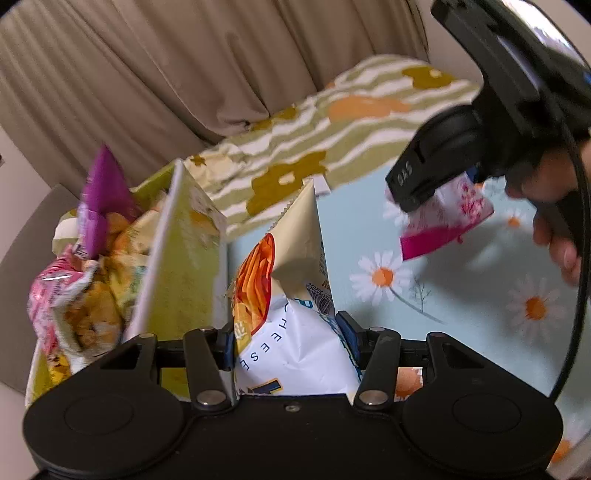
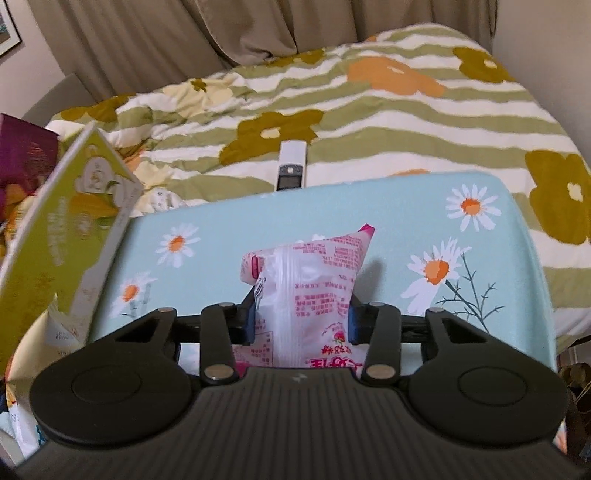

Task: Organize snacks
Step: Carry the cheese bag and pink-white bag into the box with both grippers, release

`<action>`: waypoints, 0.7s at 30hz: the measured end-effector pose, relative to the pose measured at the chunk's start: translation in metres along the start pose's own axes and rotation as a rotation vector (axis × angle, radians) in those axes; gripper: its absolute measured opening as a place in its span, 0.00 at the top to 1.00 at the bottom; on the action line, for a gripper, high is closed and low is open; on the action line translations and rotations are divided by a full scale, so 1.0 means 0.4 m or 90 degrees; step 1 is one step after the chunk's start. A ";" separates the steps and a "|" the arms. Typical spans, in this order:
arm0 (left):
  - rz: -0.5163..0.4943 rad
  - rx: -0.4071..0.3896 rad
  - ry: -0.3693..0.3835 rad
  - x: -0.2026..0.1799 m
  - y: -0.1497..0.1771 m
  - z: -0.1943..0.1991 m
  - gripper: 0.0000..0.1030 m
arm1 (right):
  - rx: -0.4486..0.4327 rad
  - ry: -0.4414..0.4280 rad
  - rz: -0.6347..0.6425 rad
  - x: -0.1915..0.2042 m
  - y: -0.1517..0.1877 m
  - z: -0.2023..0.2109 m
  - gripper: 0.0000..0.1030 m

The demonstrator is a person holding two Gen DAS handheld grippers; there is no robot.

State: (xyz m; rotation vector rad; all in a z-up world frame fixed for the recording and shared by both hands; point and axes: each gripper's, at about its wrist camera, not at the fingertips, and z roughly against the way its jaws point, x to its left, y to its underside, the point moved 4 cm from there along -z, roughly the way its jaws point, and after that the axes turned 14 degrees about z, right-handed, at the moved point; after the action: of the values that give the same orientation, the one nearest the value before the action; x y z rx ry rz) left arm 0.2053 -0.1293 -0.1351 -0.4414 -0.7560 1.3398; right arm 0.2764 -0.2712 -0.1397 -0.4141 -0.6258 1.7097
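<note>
A crinkled, glossy white chip bag (image 1: 295,332), printed with orange crisps and blue lettering and ending in a cream serrated top seal, is being pinched between the blue pads of the left tongs (image 1: 286,338), which are clenched on its sides just beside the box wall. A small puffy pink-and-white snack packet (image 2: 306,291), made of shiny film with a ribbed back seam and red print, is being gripped by the right tongs (image 2: 303,319) and is being held above the tabletop (image 2: 369,214), casting a shadow on it. In the left wrist view the same packet is being seen hanging from the black right tongs, whose handle is being held by a hand (image 1: 554,221). The tabletop is being covered by a smooth pale blue cloth printed with white daisies. At its left edge a yellow-green cardboard box (image 1: 177,266) with a raised flap is being filled with crumpled wrappers: a purple pointed bag (image 1: 105,192), a pink bag (image 1: 48,291) and yellow ones. Behind it, a soft quilt (image 2: 369,122) with green stripes and large flowers is being draped over a bed, a grey and white remote control (image 2: 291,168) is lying on it, and beige pleated curtains (image 2: 184,33) are hanging at the back.
</note>
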 end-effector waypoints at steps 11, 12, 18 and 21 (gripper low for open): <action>0.068 -0.097 0.016 0.211 -0.042 0.184 0.46 | -0.082 -0.032 0.008 0.191 -0.055 0.220 0.44; 0.076 -0.104 0.014 0.239 -0.047 0.196 0.46 | -0.089 -0.037 0.011 0.216 -0.061 0.237 0.44; 0.125 -0.142 -0.005 0.420 -0.083 0.239 0.46 | -0.135 -0.070 0.024 0.367 -0.113 0.319 0.44; 0.144 -0.154 -0.014 0.503 -0.098 0.243 0.46 | -0.148 -0.081 0.030 0.439 -0.136 0.336 0.44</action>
State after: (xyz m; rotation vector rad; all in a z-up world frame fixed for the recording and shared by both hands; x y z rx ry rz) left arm 0.1736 0.0454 0.0062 -0.7222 -0.9127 1.4702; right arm 0.2004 -0.1172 0.0102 -0.4897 -0.9194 1.7239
